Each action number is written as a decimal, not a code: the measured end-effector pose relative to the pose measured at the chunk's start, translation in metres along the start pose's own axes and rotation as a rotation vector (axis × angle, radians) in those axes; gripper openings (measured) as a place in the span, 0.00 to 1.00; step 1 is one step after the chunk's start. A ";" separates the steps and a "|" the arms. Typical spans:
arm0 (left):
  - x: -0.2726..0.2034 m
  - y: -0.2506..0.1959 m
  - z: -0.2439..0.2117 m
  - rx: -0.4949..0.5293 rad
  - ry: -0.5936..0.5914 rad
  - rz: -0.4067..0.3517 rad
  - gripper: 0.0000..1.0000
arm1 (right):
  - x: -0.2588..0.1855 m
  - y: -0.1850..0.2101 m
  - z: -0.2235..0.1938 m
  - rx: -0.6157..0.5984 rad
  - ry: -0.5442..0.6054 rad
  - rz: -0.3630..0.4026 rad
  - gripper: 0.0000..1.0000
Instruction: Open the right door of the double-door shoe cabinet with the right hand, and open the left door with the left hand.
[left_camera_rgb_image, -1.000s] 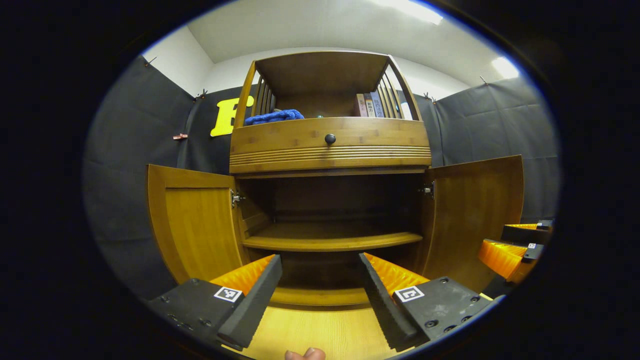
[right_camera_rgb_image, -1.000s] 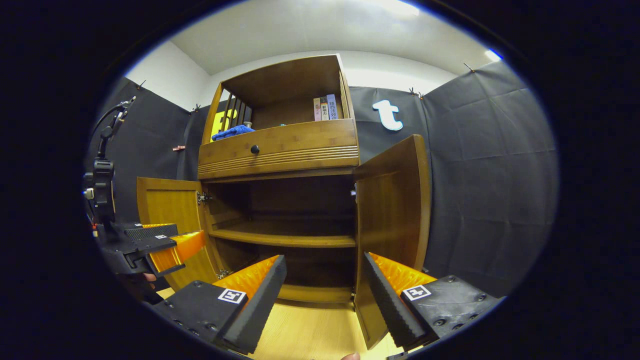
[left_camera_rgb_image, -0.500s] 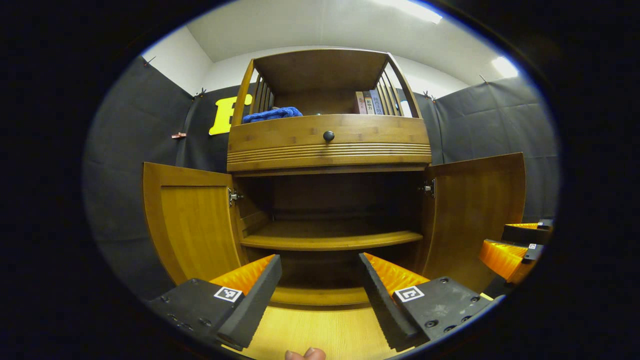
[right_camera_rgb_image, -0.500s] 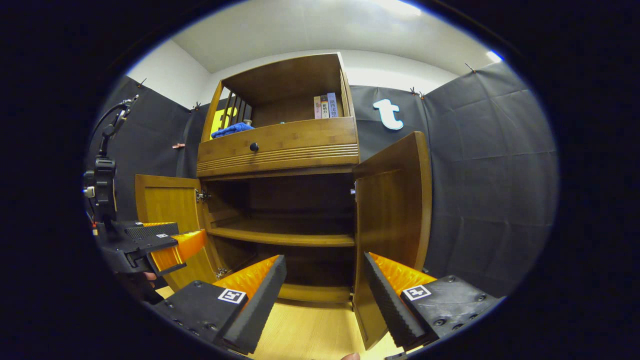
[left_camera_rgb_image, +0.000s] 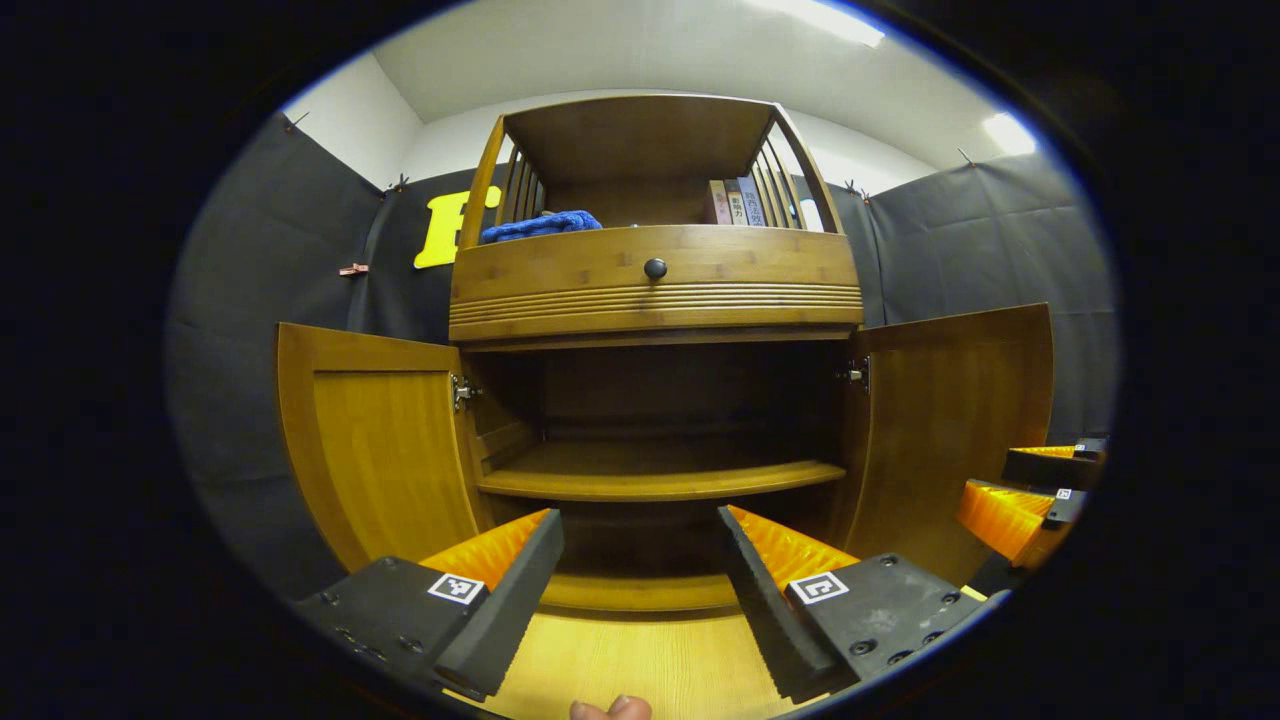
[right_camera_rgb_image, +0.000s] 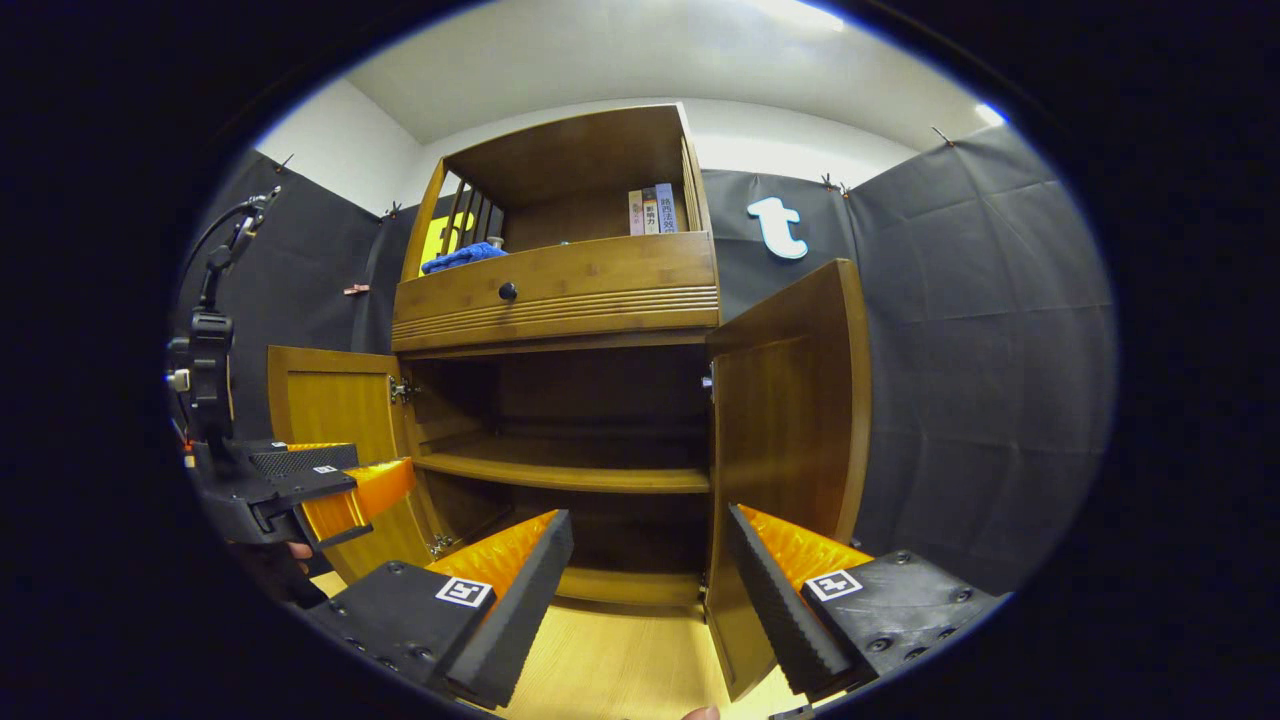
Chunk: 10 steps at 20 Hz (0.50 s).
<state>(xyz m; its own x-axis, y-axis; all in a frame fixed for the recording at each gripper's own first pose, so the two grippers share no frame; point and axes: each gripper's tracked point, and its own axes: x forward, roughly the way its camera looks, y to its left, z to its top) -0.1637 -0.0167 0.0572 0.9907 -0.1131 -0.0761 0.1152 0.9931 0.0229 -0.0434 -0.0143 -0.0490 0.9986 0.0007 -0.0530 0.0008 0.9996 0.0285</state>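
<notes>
Both doors stand open, left gripper (left_camera_rgb_image: 640, 570) and right gripper (right_camera_rgb_image: 648, 575) spread wide, cabinet's (left_camera_rgb_image: 655, 290) lower compartment too dark to read.

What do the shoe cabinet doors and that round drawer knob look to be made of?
The open brown shoe cabinet doors look like wood or bamboo veneer with a satin varnish: fine lengthwise grain and a soft sheen show. The small round dark drawer knob is glossy with a small highlight; whether it is metal or plastic cannot be told.

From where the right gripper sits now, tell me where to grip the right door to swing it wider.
Grip the right door by its free vertical edge, nearest the right gripper, coming from the front with fingers either side. It stands ajar, hinged at the cabinet, showing no handle.
</notes>
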 end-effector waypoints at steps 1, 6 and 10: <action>0.000 0.000 0.001 0.000 -0.002 -0.002 0.93 | -0.001 0.001 0.000 -0.001 -0.002 0.001 0.92; 0.000 0.002 0.004 0.003 -0.009 -0.001 0.92 | 0.001 0.000 0.002 -0.002 -0.006 0.000 0.92; 0.000 0.004 0.005 -0.002 -0.006 0.002 0.93 | 0.001 0.003 0.003 -0.011 -0.011 0.003 0.92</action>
<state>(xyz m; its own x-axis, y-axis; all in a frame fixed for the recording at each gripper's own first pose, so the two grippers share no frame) -0.1634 -0.0126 0.0622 0.9913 -0.1112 -0.0702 0.1129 0.9934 0.0214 -0.0423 -0.0115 -0.0455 0.9991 0.0036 -0.0423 -0.0029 0.9998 0.0173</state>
